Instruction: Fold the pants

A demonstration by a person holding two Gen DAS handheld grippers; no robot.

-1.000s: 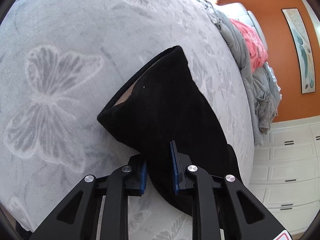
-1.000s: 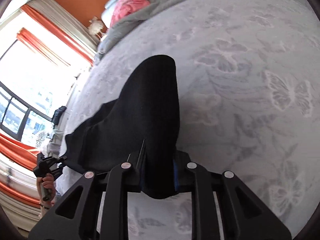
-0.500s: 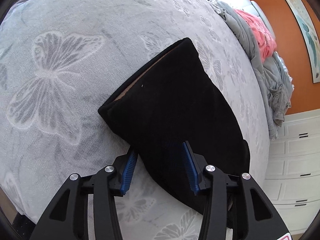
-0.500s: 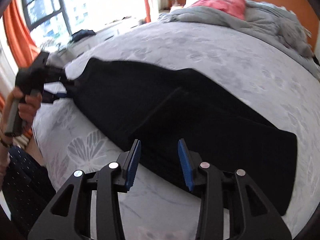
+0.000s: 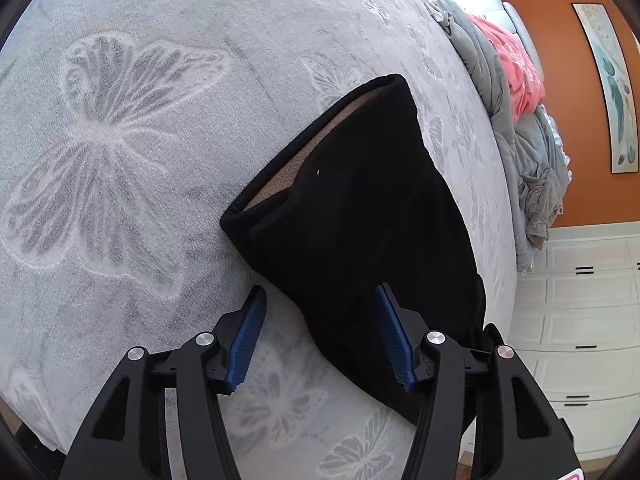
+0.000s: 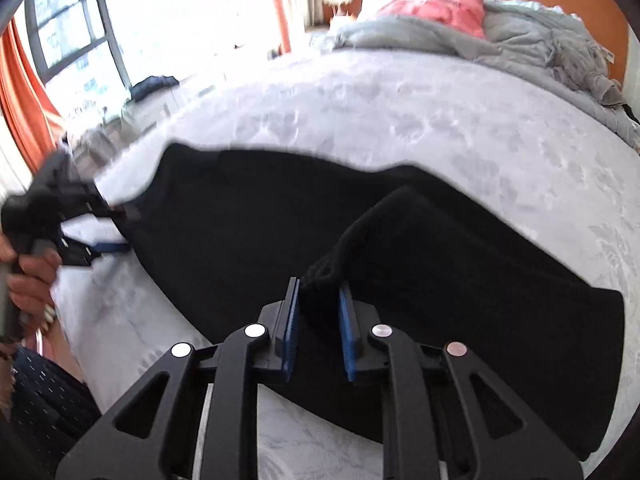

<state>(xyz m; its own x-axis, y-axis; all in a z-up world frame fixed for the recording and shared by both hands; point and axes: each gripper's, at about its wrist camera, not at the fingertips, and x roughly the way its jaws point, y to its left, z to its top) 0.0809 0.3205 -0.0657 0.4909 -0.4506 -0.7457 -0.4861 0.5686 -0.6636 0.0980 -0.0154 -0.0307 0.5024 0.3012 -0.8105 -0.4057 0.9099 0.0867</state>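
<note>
Black pants (image 5: 360,220) lie on the grey butterfly bedspread (image 5: 120,140), their tan-lined open end towards the bed's middle. My left gripper (image 5: 319,289) straddles the near edge of the pants; its jaws are opening and the left pad (image 5: 246,332) stands off the cloth. In the right wrist view the pants (image 6: 240,220) stretch flat across the bed. My right gripper (image 6: 319,285) is closing, and its pads pinch a raised ridge of the black fabric. The left gripper (image 6: 72,216) shows at the far left end of the pants, held by a person's hand (image 6: 28,276).
A rumpled grey duvet (image 6: 540,40) and a pink garment (image 6: 432,4) are heaped at the head of the bed. White drawers (image 5: 580,320) stand beyond the bed's edge. A window with orange curtains (image 6: 24,92) lies to the left.
The left jaws have spread apart and let go of the pants. The right gripper swung across and rolled to face the pants sideways, opened, then closed on a ridge of fabric.
</note>
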